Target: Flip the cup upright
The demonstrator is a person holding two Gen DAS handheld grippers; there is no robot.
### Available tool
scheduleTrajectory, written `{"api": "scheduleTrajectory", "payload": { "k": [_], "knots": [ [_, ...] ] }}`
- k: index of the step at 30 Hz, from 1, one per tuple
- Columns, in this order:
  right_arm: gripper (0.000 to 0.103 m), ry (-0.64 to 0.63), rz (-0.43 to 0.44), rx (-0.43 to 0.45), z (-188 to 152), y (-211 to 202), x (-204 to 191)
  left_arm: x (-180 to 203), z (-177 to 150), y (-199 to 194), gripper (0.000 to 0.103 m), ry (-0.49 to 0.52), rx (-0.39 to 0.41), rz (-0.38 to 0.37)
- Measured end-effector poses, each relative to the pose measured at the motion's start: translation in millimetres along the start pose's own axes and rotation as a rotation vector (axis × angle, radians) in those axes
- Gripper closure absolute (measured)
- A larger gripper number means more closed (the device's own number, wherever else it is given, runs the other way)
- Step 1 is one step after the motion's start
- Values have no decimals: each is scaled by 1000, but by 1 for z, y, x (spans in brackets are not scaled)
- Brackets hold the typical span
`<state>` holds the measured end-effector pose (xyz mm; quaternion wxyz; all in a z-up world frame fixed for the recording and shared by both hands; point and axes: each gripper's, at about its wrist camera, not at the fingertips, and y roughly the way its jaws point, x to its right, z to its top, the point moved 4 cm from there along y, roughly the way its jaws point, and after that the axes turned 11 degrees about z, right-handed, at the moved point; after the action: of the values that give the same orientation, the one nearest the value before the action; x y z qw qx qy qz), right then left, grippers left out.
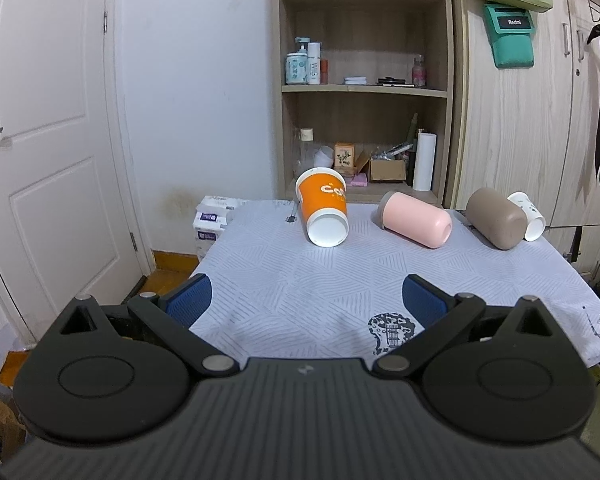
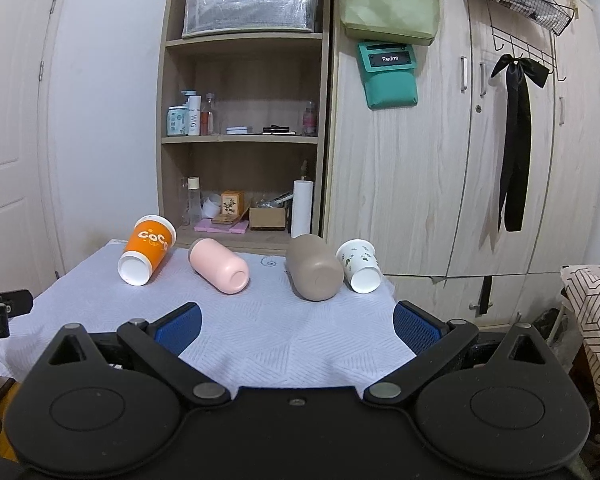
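Several cups lie on their sides on a table with a pale patterned cloth [image 1: 300, 280]. From left to right: an orange paper cup [image 1: 323, 207] [image 2: 147, 255], a pink cup [image 1: 417, 219] [image 2: 220, 266], a brown cup [image 1: 496, 218] [image 2: 315, 268] and a white paper cup [image 1: 529, 216] [image 2: 360, 266]. Their bases face me. My left gripper [image 1: 306, 300] is open and empty, over the near part of the table, well short of the cups. My right gripper [image 2: 296, 324] is open and empty, also short of the cups.
A wooden shelf unit [image 2: 240, 120] with bottles and boxes stands behind the table. Wooden wardrobe doors [image 2: 460, 160] are to the right, with a teal pouch [image 2: 388, 76] and a black ribbon [image 2: 514, 140] hanging. A white door [image 1: 40, 140] is at left.
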<state>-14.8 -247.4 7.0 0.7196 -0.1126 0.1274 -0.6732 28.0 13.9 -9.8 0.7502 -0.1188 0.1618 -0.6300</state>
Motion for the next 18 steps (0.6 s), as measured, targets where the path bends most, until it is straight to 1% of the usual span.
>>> {"api": "scheduleTrajectory", "payload": {
  "k": [9,18],
  "knots": [
    [0,0,-6,-8,-2,2,1,3,2,-2,0,35,-4,7],
    [0,-4,-1,-21,-4,5,1,4,2,2,0,40,-21,11]
  ]
}}
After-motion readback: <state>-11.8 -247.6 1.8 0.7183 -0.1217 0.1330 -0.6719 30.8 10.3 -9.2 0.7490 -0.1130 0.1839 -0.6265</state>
